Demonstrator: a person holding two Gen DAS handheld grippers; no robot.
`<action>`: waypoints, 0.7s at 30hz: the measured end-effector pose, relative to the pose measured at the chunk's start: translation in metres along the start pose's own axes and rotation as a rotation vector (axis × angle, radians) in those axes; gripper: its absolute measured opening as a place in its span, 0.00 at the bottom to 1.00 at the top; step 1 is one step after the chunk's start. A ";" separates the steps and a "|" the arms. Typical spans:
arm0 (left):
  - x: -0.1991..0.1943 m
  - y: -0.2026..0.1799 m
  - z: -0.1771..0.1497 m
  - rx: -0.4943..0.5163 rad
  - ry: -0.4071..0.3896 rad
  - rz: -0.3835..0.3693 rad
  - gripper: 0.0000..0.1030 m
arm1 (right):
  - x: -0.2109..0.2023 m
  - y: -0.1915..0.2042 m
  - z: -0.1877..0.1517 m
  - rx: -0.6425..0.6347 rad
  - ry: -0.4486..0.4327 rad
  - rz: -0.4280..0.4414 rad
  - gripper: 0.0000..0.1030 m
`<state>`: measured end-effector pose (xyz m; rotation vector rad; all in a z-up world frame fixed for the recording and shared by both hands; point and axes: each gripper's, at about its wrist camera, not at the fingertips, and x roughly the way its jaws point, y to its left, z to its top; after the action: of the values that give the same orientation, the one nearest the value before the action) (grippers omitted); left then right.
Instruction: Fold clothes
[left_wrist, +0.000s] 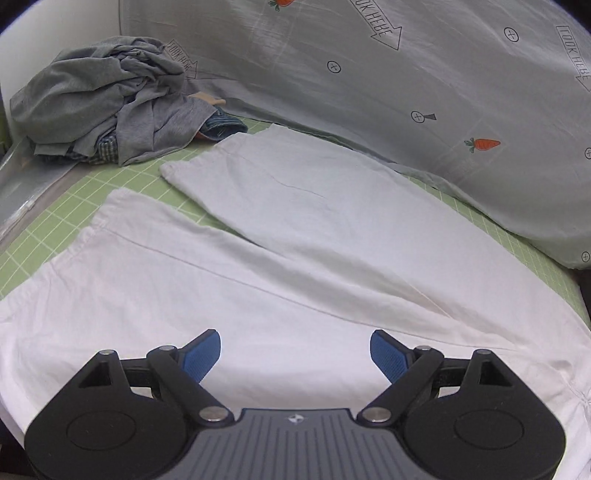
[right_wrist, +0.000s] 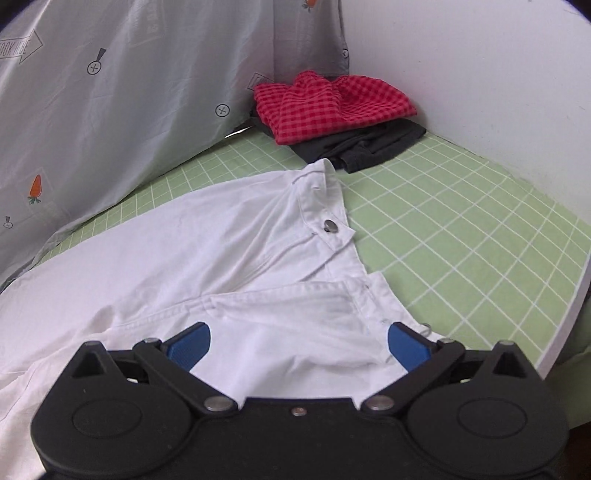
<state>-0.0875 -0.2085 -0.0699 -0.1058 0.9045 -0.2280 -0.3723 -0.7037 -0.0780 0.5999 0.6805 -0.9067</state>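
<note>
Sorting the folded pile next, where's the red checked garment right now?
In the right wrist view, the red checked garment lies top centre, on a dark garment, in the corner beyond the white trousers.

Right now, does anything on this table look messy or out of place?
The white trousers lie flat, legs splayed apart. The grey clothes heap in the far corner is crumpled, unlike the folded red checked cloth.

Both wrist cams close, angled down: left over trouser legs, right over waistband; shared: white trousers, green mat.
</note>
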 end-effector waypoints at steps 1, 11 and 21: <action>-0.004 0.001 -0.005 -0.007 0.000 0.002 0.86 | -0.001 -0.007 -0.003 0.012 0.006 -0.004 1.00; -0.039 0.004 -0.044 -0.007 0.012 0.029 0.86 | -0.005 -0.066 -0.046 0.103 0.079 -0.044 1.00; -0.060 0.001 -0.067 -0.011 0.002 0.065 0.86 | 0.006 -0.064 -0.049 -0.015 0.097 -0.077 1.00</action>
<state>-0.1760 -0.1928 -0.0650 -0.0860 0.9094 -0.1624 -0.4380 -0.7025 -0.1258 0.6103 0.8019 -0.9476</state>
